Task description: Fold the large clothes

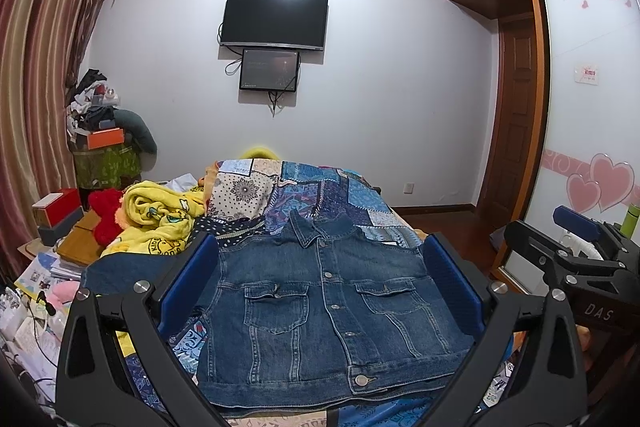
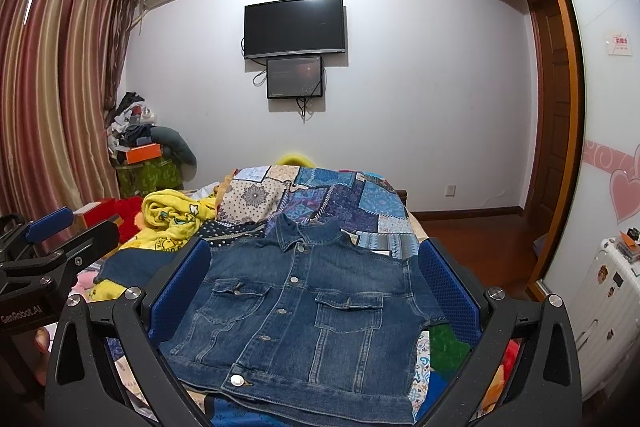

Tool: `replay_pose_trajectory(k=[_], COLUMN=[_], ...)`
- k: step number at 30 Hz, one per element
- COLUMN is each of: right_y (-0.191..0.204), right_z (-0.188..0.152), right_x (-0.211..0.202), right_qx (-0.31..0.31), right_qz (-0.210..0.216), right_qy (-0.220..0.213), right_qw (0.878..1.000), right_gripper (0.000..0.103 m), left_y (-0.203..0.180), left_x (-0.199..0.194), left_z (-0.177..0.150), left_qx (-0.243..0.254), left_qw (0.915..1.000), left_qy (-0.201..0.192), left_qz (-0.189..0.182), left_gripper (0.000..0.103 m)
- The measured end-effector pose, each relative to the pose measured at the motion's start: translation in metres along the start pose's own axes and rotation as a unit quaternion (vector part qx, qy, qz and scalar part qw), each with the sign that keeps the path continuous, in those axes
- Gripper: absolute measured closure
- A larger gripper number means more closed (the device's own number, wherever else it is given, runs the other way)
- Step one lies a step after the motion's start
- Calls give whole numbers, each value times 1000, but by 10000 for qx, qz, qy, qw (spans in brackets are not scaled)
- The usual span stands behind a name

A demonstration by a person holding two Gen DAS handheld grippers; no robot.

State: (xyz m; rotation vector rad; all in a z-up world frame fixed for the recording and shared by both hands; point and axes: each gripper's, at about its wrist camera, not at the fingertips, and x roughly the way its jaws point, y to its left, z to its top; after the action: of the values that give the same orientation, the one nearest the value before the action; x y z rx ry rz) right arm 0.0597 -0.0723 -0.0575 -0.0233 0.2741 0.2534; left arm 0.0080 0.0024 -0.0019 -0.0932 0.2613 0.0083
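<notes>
A blue denim jacket (image 1: pixel 320 307) lies front up and buttoned on the bed, collar toward the far wall. It fills the middle of the right wrist view as well, as the jacket (image 2: pixel 304 311). One sleeve (image 1: pixel 112 275) sticks out flat to the left. My left gripper (image 1: pixel 320 255) hovers open over the jacket, its blue pads (image 1: pixel 188 279) wide apart on either side of the chest. My right gripper (image 2: pixel 314 259) is open in the same way, with nothing between its fingers. Each gripper shows at the edge of the other's view: the right gripper (image 1: pixel 548 231) and the left gripper (image 2: pixel 76 231).
A patchwork quilt (image 1: pixel 320 195) covers the bed beyond the jacket. A yellow blanket (image 1: pixel 160 219) and a red plush (image 1: pixel 106 215) lie at the left, with boxes and papers (image 1: pixel 56 247) beside the bed. A wardrobe (image 1: pixel 580 107) and a white suitcase (image 2: pixel 608 307) stand to the right.
</notes>
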Motion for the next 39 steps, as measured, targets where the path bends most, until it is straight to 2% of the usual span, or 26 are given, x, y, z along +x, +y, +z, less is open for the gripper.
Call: replay_pose_trajectory(k=[39], right_y=[2], right_z=[-3], right_x=[7], right_qx=[-53], right_qz=[7], right_qy=[99], right_qw=[9999], right_gripper=[0], left_y=[9], left_x=[14], left_z=[-3], left_qx=[-96], left_qw=[9999], left_qy=[83], left_qz=[78], left_gripper=[0])
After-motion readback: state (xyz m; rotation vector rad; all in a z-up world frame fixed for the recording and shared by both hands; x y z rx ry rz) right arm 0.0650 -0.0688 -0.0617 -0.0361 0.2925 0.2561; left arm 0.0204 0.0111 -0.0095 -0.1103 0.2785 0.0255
